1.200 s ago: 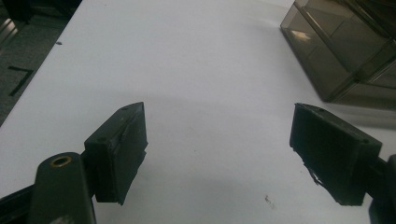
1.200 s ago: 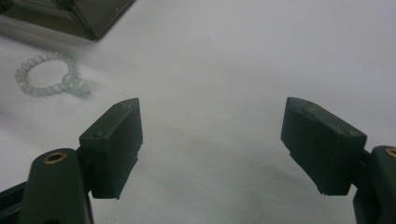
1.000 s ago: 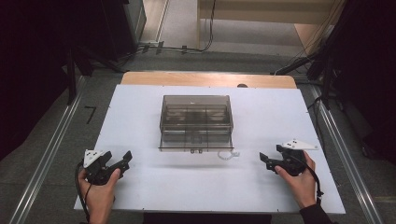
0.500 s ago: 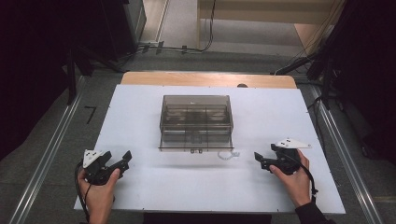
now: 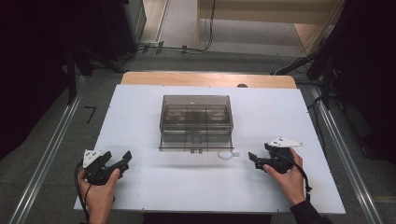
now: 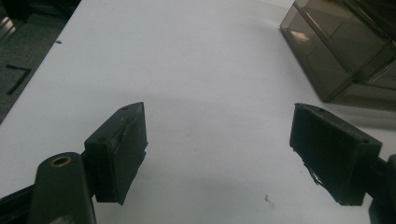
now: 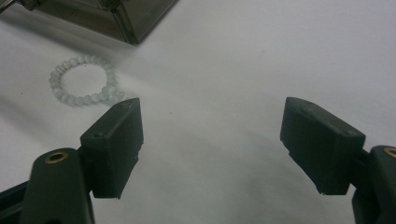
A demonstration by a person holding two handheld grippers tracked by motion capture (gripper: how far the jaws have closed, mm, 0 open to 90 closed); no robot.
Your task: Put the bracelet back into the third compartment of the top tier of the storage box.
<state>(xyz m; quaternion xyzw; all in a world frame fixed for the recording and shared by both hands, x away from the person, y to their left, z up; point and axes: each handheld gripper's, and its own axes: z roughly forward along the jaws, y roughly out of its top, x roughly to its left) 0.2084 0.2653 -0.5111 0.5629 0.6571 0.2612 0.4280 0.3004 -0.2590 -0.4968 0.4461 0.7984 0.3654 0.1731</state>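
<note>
A white table (image 5: 140, 121) stands in a dark room, and near its middle sits a smoky, see-through plastic box (image 5: 196, 122) with dividers inside; what lies in its compartments is too dim to make out. Just off the box's near right corner, flat on the white surface, lies a small bracelet of pale beads (image 5: 228, 154); it looks to be just clear of the box, though from above the gap is hard to judge. In the right gripper view the bracelet (image 7: 84, 86) is a closed ring of milky beads, lying a little beyond the tip of one jaw, with the box corner (image 7: 135, 21) past it. The right gripper (image 5: 254, 159) is held low over the table to the right of the bracelet, pointing left toward it, the person's right hand (image 5: 286, 173) wrapped around its body. Its jaws stand wide apart with only bare table between them. At the near left corner the left hand (image 5: 97, 187) holds the left gripper (image 5: 125, 158), well apart from the box and angled toward the far right. Its jaws are likewise spread wide and grip nothing; in the left gripper view the box (image 6: 345, 46) sits off to the far right.
</note>
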